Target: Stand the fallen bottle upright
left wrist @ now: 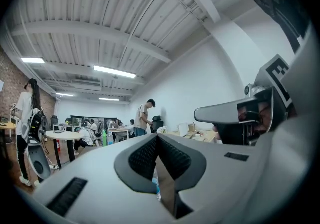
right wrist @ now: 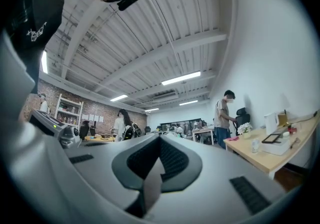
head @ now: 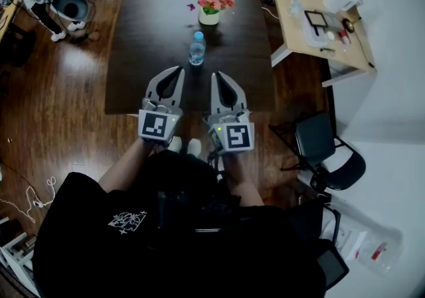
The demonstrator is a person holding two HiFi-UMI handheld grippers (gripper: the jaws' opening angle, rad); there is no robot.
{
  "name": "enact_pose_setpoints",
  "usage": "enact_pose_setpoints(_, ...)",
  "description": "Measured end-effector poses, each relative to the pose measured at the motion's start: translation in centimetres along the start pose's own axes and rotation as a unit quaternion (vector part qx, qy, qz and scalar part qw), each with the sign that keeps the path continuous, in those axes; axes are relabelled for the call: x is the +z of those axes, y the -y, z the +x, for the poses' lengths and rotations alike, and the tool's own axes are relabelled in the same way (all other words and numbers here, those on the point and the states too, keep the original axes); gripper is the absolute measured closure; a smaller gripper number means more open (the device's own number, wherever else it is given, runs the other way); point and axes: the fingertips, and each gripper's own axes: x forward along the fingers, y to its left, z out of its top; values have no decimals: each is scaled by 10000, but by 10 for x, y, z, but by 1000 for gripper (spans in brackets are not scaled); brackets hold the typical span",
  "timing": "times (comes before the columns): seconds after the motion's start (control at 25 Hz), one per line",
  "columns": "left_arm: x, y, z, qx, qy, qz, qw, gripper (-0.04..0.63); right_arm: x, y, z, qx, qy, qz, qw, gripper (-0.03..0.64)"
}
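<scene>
Presently, item by item, from the tongs outward:

- Left gripper [head: 177, 72]: jaws pressed together at the tips, nothing between them. Its own view shows the ribbed pads [left wrist: 145, 155] meeting in a point. Marker cube [head: 158, 125] faces up at its rear.
- Right gripper [head: 218, 75]: jaws likewise closed tip to tip and empty, as its own view confirms [right wrist: 161, 138]. Marker cube [head: 234, 136] at its rear. Both grippers lie side by side, close but apart, above the near edge of the table and pointing along it.
- Bottle [head: 196, 48]: clear plastic, blue cap, standing upright on the dark table [head: 146, 44], just beyond the two sets of tips and touched by neither. A sliver of it shows below the closed pads in the left gripper view [left wrist: 156, 184].
- Flower pot [head: 209, 17]: pale, holding pink and red blooms, on the same table, beyond the bottle and near it.
- Light wooden table [head: 348, 54]: to the right of the dark one, carrying small clutter too fine to list.
- Black chair [head: 317, 139]: on the floor, right of the grippers.
- Wooden floor [head: 60, 104]: brown boards around the dark table.
- Standing person [right wrist: 223, 113]: far side of the room, beside a desk.
</scene>
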Motion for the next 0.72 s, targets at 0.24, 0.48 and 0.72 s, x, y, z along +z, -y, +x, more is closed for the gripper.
enact_pose_setpoints(0.24,11,15,-26,40,115,64,9999,603,3,-12,-30,12,-49,-82,10000,606)
enact_pose_setpoints(0.48,20,22,-77,57,257,38,9996,603,15,-50,-57,19,127,-224,9997,606)
enact_pose_setpoints(0.72,28,38,-161,27,361,59,9993,603,29,-111,-115,-52,228,-248,9994,606)
